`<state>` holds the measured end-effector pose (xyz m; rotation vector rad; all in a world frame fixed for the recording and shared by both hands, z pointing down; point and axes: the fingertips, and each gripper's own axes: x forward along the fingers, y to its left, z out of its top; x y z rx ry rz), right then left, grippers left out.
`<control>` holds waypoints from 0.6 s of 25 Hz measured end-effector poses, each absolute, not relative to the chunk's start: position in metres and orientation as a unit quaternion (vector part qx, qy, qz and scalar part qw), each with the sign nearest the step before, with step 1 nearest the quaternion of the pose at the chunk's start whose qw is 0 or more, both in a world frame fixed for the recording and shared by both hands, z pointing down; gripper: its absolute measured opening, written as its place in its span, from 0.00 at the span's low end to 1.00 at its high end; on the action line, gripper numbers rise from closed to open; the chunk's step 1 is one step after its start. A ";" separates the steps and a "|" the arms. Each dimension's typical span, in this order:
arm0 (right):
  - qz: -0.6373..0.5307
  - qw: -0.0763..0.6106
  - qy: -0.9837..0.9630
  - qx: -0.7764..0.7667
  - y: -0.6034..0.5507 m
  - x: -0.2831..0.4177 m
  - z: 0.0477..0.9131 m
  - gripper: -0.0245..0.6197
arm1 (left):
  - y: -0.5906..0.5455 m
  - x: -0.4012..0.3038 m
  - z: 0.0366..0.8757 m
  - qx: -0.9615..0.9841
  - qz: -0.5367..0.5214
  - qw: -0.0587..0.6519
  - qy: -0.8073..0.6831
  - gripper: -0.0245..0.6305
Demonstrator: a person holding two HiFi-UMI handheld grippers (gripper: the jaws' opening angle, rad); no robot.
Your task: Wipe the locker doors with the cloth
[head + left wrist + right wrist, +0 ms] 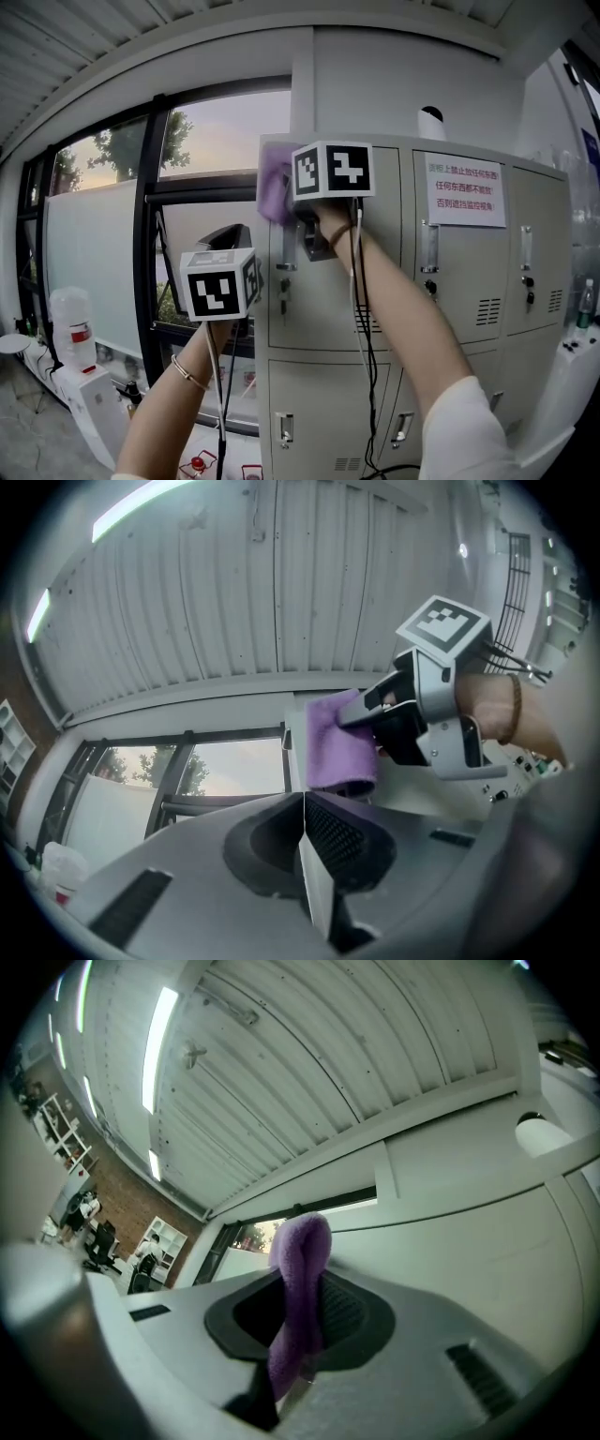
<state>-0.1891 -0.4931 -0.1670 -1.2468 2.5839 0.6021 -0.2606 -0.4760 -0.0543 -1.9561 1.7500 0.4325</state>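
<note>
At the lockers [450,272], 11 o'clock | top-left door [309,319]: purple cloth [275,192] seems to touch its upper-left corner | right gripper [309,1321]: my fingers clamped on the cloth | left gripper [305,841]: fingers closed, empty, 8 o'clock | advice: press flat, overlapping strokes toward 5 o'clock, skirt the handle [287,255]

We are logging the cloth [302,1237] as plain purple. The lockers [469,281] are reading pale grey, and their notice [464,190] is showing red print on white. We are seeing black-and-white square markers on the left gripper [305,808] cube [217,283] and the right gripper [302,1288] cube [333,171]. The left fingers [342,841] are showing black with a fine grid pattern. The window frame [150,244] is reading black.
</note>
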 end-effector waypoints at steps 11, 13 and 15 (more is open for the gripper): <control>0.236 0.073 0.849 -0.467 -0.506 -0.173 -0.171 0.13 | -0.482 -0.236 -0.053 -0.732 0.167 0.225 0.621 0.05; 0.234 0.073 0.846 -0.472 -0.507 -0.167 -0.172 0.13 | -0.480 -0.232 -0.053 -0.734 0.167 0.225 0.619 0.05; 0.233 0.074 0.844 -0.478 -0.507 -0.158 -0.172 0.13 | -0.478 -0.229 -0.053 -0.733 0.164 0.227 0.620 0.05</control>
